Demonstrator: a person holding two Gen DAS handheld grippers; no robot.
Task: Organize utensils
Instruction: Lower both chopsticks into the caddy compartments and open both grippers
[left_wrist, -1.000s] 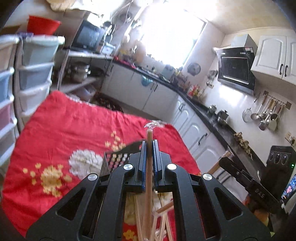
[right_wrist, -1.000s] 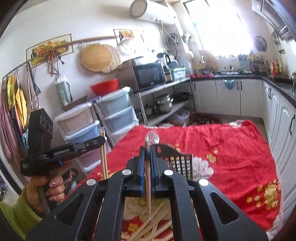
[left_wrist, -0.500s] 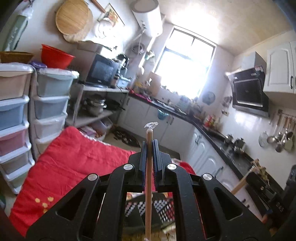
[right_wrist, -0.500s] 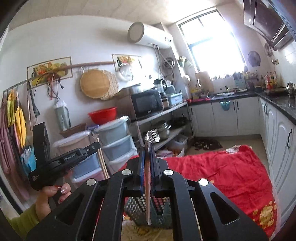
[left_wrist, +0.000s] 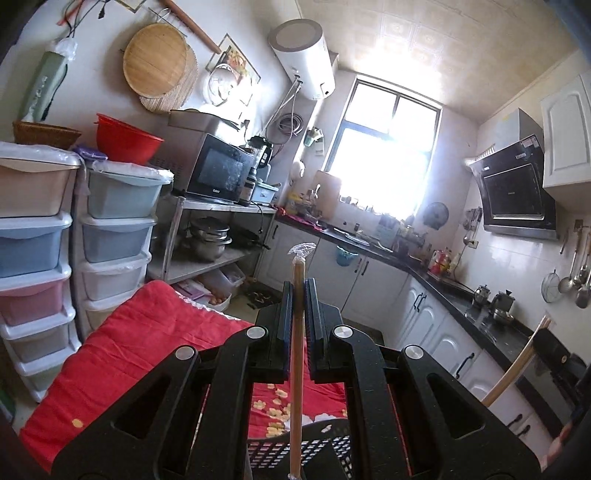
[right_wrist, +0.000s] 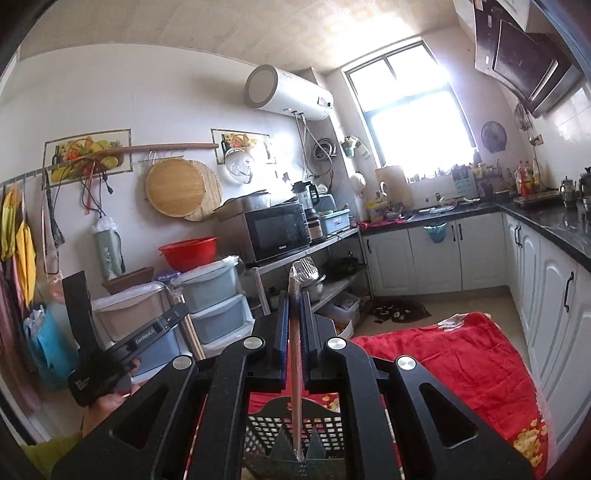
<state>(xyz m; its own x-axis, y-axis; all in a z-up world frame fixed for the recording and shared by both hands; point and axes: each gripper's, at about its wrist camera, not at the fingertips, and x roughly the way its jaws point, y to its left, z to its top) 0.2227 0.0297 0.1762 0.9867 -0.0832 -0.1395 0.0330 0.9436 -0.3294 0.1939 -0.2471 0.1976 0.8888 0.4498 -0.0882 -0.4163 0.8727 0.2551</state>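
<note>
My left claw (left_wrist: 298, 295) and right claw (right_wrist: 294, 306) each clamp a wrapped chopstick pair (left_wrist: 296, 354) upright above the basket (right_wrist: 295, 428) below; slick plastic wrapping could let one slip.

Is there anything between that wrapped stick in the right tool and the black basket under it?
Nothing visible. The right tool is shut on a wrapped chopstick whose lower end hangs over the black basket on the red cloth, with only open air between them. The basket's inside is mostly hidden.
</note>
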